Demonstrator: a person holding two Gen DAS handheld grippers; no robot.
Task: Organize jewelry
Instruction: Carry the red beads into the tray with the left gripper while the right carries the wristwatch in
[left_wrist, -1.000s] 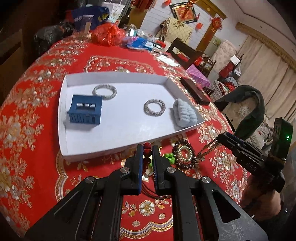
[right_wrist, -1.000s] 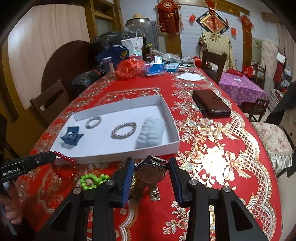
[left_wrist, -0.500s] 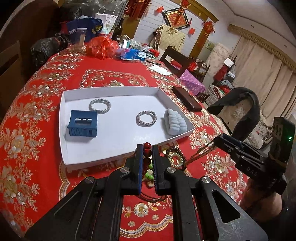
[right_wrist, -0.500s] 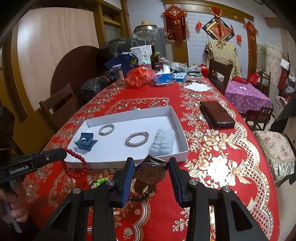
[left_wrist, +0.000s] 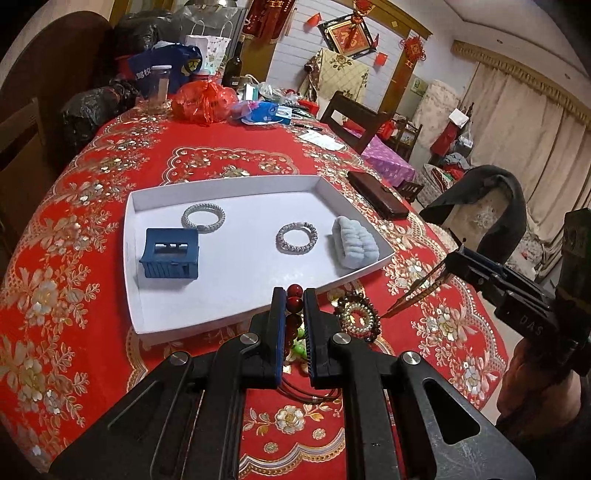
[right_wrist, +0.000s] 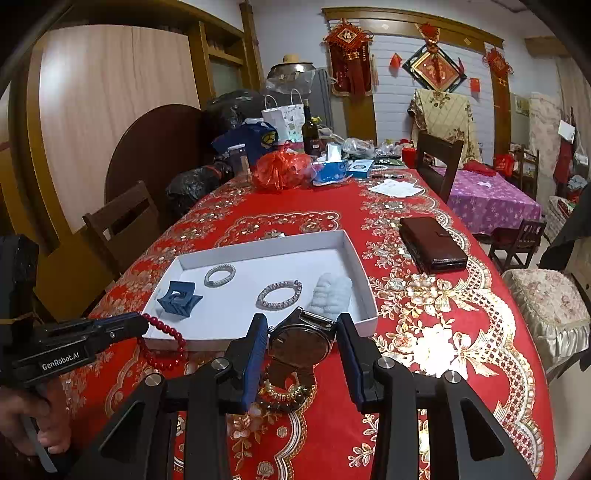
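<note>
Both tongs are loaded and held above the counter (right_wrist: 461, 332), just short of the near wall of the white tray (left_wrist: 129, 258), which appears to be the collecting point for the jewelry.

Left tongs (left_wrist: 294, 295): closed almost fully, pinching a red bead bracelet (right_wrist: 162, 347) by a few beads. The right wrist view shows the rest of the loop hanging free below the tips, clear of the cloth. A grip on the beads at the top leaves the loop free to drop into the tray.

Right tongs (right_wrist: 301, 332): partly open, the pads pressing on either side of a wristwatch (right_wrist: 301, 339) at its round case. The case is the rigid part, so it takes a firm hold; the metal band trails beneath.

Tray contents: a blue hair claw (left_wrist: 170, 258) at the left, two silver bracelets (left_wrist: 204, 217) (left_wrist: 297, 238) in the middle, and a pale blue scrunchie (left_wrist: 354, 245) at the right, each apart from the others. The floor nearest the tongs is bare.

Remaining on the cloth, just outside the near wall: a beaded bracelet of dark and pearl beads (left_wrist: 356, 319) and some green beads (left_wrist: 301, 338) partly hidden behind the left tongs.

Judgement: the task is part done, with two pieces in transit and at least two still to collect.
</note>
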